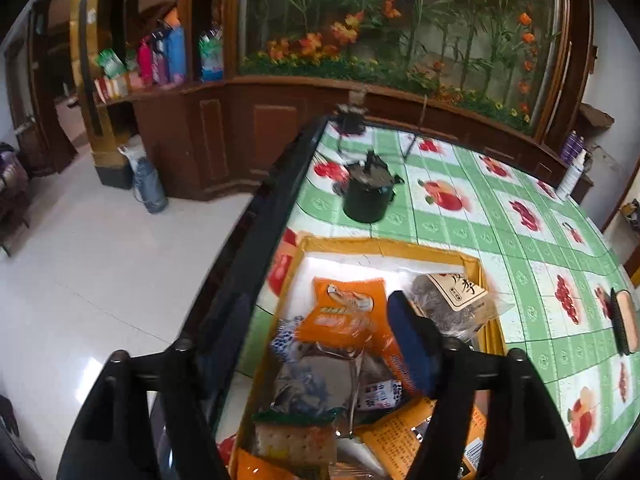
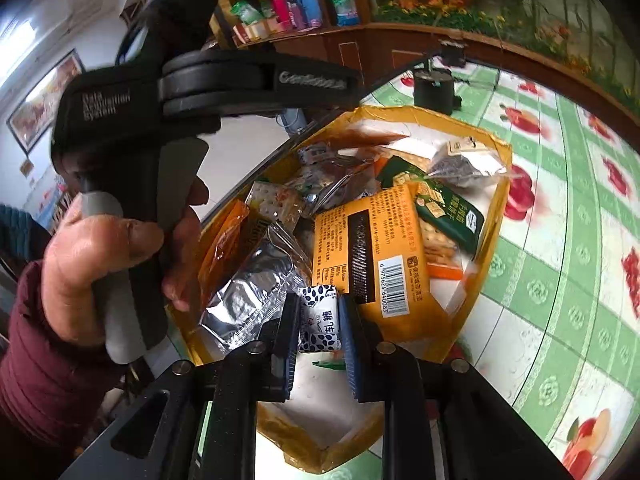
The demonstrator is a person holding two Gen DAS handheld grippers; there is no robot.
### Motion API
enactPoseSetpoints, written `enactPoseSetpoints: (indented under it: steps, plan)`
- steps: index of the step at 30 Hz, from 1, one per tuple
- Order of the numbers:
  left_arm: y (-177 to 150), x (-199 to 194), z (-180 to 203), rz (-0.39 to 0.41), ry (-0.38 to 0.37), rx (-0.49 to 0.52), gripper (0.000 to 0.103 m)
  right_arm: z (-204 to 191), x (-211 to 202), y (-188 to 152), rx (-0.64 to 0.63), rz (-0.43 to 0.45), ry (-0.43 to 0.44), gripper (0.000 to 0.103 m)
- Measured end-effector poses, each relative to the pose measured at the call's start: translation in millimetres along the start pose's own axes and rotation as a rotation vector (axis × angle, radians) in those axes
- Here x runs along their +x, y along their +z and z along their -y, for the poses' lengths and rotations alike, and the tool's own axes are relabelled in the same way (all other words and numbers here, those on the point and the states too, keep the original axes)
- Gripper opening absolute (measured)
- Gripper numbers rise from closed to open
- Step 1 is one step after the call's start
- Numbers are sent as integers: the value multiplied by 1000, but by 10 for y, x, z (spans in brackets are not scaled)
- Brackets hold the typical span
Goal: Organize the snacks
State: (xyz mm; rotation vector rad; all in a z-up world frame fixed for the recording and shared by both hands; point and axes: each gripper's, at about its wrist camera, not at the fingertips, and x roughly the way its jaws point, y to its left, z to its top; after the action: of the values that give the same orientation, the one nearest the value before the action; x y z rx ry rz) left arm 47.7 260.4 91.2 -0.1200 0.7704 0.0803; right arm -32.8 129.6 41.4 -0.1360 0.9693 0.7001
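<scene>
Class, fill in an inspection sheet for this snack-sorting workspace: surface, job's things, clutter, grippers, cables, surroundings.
Surface: table under green fruit-print cloth.
Job's things: yellow box heaped with snack packets; orange packet near the top.
Clutter: black pot, brush.
Grippers: left gripper jaws open above the box; right gripper shut on a blue-and-white candy.
Cables: thin black lead behind the pot.
Surroundings: wooden cabinet, flower display, tiled floor.

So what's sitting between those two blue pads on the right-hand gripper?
A small white candy packet with a dark blue pattern, pinched between the right gripper pads above the yellow box of snacks. The right wrist view shows it.
</scene>
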Motion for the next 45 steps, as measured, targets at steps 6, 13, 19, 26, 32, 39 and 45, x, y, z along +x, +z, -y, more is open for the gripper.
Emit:
enactPoseSetpoints:
  steps: [6,13,19,26,32,39,45]
  plan:
    - [-41,-305,90,82,93,39,81,-160,62,-170,-52,-29,-16,23]
    - [-132,-659,182,162,134,58,88,-220,1,-232,-79,-5,-49,23]
    - [-197,-833,207,174,122,45,91,-250,-244,-305,-60,57,-26,42]
    - [-282,-1031,253,190,112,29,91,-199,-589,-418,-22,148,-38,45]
    - [-362,-1148,317,189,103,26,91,-92,-796,-566,34,180,-49,50]
    - [-485,-1366,425,230,136,19,92,56,-924,-711,82,193,-69,50]
    - [-638,-1718,534,385,290,11,103,171,-1037,-877,89,210,-131,51]
